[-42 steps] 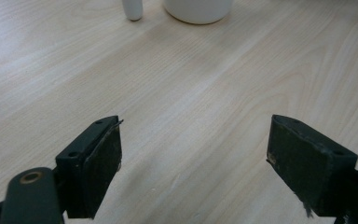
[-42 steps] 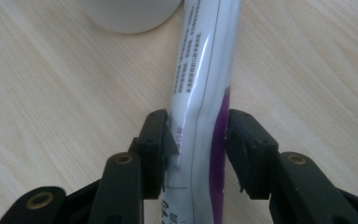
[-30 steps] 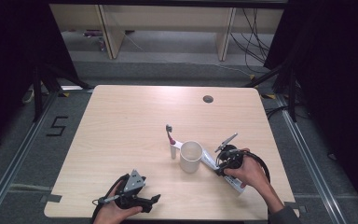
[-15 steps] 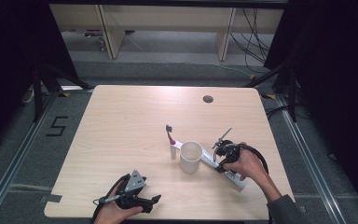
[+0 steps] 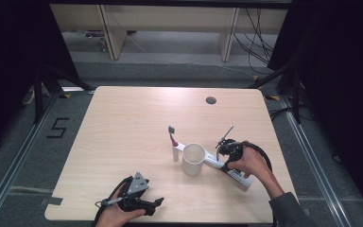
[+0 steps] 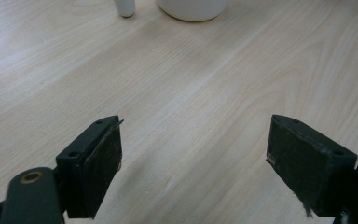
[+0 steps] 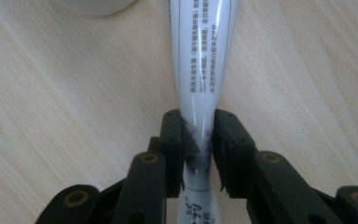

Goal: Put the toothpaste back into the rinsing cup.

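Lit evenly from overhead across the worktop (image 5: 123,123); surrounded by near-black margins at left and right. Soft, short shadows cast beside the cup (image 5: 193,159) and under both hands. Rendered soft and slightly grainy in the high view. Streaked with bright vertical glare along the glossy tube (image 7: 200,70). Blurred at close range: the left claw (image 6: 193,158) and the nearer wood grain.

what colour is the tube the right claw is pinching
White, with lines of small dark print along the tube. It shows best in the right gripper view.
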The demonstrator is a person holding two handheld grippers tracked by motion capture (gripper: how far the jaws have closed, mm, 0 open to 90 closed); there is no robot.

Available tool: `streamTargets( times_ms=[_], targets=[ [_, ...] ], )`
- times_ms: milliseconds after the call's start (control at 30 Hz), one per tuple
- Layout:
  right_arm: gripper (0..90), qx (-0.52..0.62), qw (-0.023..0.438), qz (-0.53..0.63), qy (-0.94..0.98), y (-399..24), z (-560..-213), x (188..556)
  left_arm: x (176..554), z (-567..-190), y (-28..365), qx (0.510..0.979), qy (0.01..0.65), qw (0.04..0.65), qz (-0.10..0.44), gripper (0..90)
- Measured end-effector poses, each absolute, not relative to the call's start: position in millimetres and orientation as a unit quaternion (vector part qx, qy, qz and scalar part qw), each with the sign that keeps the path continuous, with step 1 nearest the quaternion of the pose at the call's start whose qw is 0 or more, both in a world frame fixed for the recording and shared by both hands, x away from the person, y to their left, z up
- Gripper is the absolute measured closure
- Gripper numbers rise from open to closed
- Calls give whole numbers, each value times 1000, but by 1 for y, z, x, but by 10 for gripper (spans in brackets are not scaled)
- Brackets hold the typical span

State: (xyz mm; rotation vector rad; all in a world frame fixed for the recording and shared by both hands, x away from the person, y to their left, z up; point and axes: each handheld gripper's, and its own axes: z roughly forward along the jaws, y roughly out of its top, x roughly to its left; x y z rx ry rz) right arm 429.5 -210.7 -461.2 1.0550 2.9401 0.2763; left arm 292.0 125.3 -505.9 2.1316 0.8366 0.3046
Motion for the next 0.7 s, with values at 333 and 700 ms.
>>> streamTargets(
  times_ms=[333,700],
  targets=[
    [751,333,-6,60,941,-209,-467,433,292,-507,124,844,332,403,119,175],
    [751,318,3,37,947,-207,-471,435,293,-507,123,848,328,400,116,176]
  ],
)
